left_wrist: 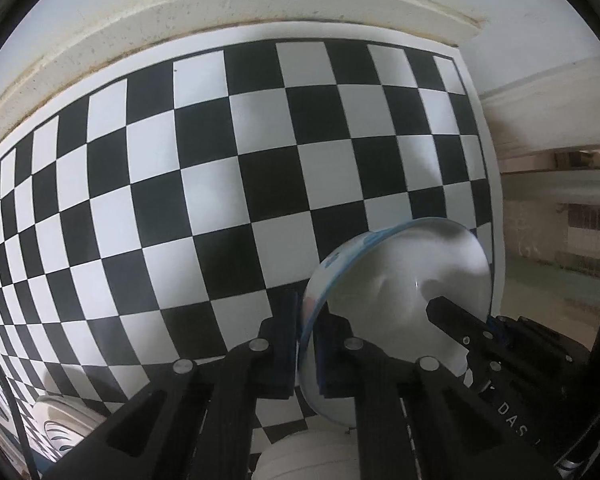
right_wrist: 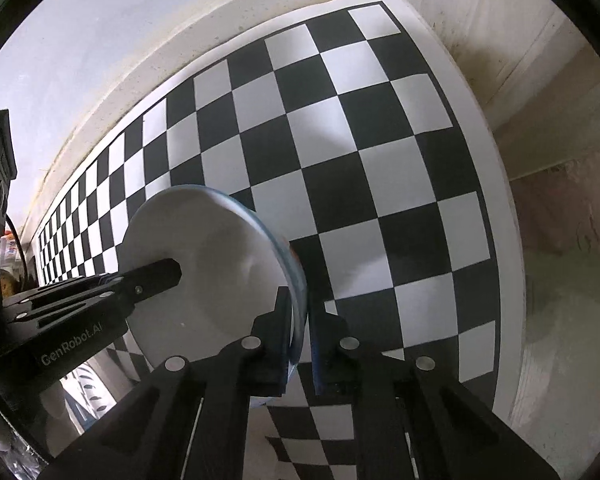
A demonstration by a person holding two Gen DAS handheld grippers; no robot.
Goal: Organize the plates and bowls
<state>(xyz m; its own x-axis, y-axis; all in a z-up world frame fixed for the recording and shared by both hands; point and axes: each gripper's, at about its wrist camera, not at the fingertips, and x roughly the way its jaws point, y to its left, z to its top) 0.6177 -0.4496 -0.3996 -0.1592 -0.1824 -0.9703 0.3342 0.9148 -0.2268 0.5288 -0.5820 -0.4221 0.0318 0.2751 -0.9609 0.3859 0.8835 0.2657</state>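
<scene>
A white bowl with a blue rim and coloured outside pattern (left_wrist: 400, 280) is held in the air above the checkerboard mat (left_wrist: 220, 184). My left gripper (left_wrist: 308, 344) is shut on its left rim. My right gripper (right_wrist: 300, 328) is shut on the opposite rim of the same bowl (right_wrist: 212, 264). Each gripper shows in the other's view: the right one reaches in from the lower right in the left wrist view (left_wrist: 460, 328), the left one from the left in the right wrist view (right_wrist: 156, 276). The bowl is tilted, its white inside facing the cameras.
White stacked dishes (left_wrist: 308, 452) sit below the left gripper, and patterned plates (left_wrist: 60, 428) lie at the lower left. A cream ledge (left_wrist: 260, 4) borders the mat's far edge. The mat's right edge (right_wrist: 504, 240) drops off to the floor.
</scene>
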